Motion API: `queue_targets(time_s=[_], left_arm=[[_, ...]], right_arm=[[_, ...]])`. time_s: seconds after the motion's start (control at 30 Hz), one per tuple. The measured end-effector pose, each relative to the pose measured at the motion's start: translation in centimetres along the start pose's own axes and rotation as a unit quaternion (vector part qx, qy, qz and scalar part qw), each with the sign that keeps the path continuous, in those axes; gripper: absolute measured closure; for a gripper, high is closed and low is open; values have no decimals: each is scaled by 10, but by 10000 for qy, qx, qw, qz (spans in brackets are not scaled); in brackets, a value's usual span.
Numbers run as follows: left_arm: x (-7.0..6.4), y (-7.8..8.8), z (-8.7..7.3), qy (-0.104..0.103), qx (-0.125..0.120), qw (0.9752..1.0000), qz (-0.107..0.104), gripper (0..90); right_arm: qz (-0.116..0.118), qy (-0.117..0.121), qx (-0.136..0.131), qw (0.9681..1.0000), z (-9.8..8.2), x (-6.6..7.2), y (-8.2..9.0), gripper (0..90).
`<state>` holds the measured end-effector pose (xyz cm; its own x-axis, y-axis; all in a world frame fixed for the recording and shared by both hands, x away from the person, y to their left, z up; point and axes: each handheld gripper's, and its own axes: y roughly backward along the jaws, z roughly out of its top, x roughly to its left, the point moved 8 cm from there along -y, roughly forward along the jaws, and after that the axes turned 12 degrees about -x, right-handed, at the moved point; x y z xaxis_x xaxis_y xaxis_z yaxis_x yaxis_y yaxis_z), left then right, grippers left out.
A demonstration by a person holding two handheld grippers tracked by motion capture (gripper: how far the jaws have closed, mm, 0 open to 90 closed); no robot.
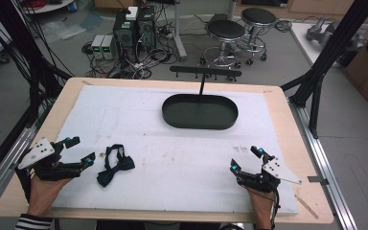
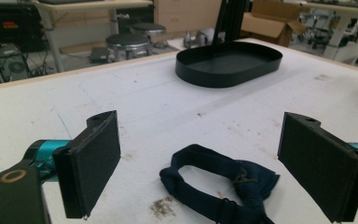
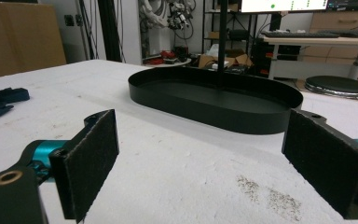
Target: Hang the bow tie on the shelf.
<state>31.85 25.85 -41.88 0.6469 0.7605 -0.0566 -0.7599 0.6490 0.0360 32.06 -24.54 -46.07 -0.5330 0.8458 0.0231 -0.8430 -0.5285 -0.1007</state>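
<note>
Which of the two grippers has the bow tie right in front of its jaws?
The left gripper: the dark navy fabric bow tie lies just beyond its open jaws. The right gripper is across the table, facing the black oval tray.

I see a dark navy bow tie (image 1: 115,165) lying flat on the white-covered table (image 1: 172,139), its strap looped open behind the knot. Well beyond it sits a black oval tray (image 1: 200,111), shallow-walled and upright.
</note>
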Motion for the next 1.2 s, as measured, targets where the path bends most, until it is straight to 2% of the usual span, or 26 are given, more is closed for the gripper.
queue_targets(time_s=[0.1, 0.13, 0.17, 0.27, 0.3, 0.37, 0.4, 0.47, 0.5, 0.6, 0.63, 0.67, 0.7, 0.73, 0.77, 0.87, 0.93, 1.07, 1.1, 1.13, 1.2], left_arm=[[-7, 1, 4, 15, 303, 9993, -212, 134], [-7, 1, 4, 15, 303, 9993, -212, 134], [-12, 1, 4, -57, 572, 9980, -278, 134], [-17, 1, 3, -137, 893, 9956, -257, 134], [-17, 1, 3, -137, 893, 9956, -257, 134], [-23, -1, 0, -192, 1122, 9930, -301, 134], [-23, -1, 0, -192, 1122, 9930, -301, 133], [-25, -1, -5, -176, 1324, 9908, -235, 133], [-25, -1, -5, -176, 1324, 9908, -235, 135], [-30, -2, -16, -24, 1680, 9851, -360, 150], [-30, -2, -16, -24, 1680, 9851, -360, 150], [-33, -3, -22, 59, 1843, 9818, -465, 149], [-33, -3, -22, 59, 1843, 9818, -465, 149], [-36, -3, -28, 125, 1987, 9782, -591, 149], [-37, -4, -31, 159, 2045, 9768, -623, 149], [-39, -5, -39, 92, 2255, 9724, -588, 149], [-40, -5, -41, 93, 2289, 9717, -569, 149], [-43, -7, -52, -4, 2507, 9673, -395, 149], [-43, -7, -52, -4, 2507, 9673, -395, 149], [-44, -8, -58, -45, 2616, 9645, -349, 149], [-46, -8, -64, -86, 2752, 9608, -335, 149]], right_arm=[[4, -8, 1, 10000, 0, 0, 0, 99], [4, -8, 1, 10000, 0, 0, 0, 99], [7, 13, -15, 10000, 0, 0, 0, 99], [13, -9, -12, 10000, 0, 0, 0, 98], [10, -32, -6, 10000, 0, 0, 0, 99], [7, -55, -11, 10000, 0, 0, 0, 99], [10, -55, -7, 10000, 0, 0, 0, 99], [5, -55, -9, 10000, 0, 0, 0, 99], [5, -55, -9, 10000, 0, 0, 0, 99], [10, -65, -10, 10000, 0, 0, 0, 99], [10, -69, -11, 10000, 0, 0, 0, 99], [7, -62, -14, 10000, 0, -1, 0, 98], [7, -62, -14, 10000, 0, -1, 0, 98], [6, -65, -13, 10000, 0, -1, 0, 99], [6, -66, -12, 10000, 0, -1, 0, 99], [-8, -66, -12, 10000, 0, -1, 0, 99], [-28, -61, -27, 10000, 0, -1, 1, 99], [-34, -50, -53, 10000, 1, -2, 1, 99], [-35, -50, -56, 10000, 1, -2, 1, 98], [-39, -47, -58, 10000, 1, -2, 1, 99], [-40, -52, -59, 10000, 1, -2, 1, 99]])
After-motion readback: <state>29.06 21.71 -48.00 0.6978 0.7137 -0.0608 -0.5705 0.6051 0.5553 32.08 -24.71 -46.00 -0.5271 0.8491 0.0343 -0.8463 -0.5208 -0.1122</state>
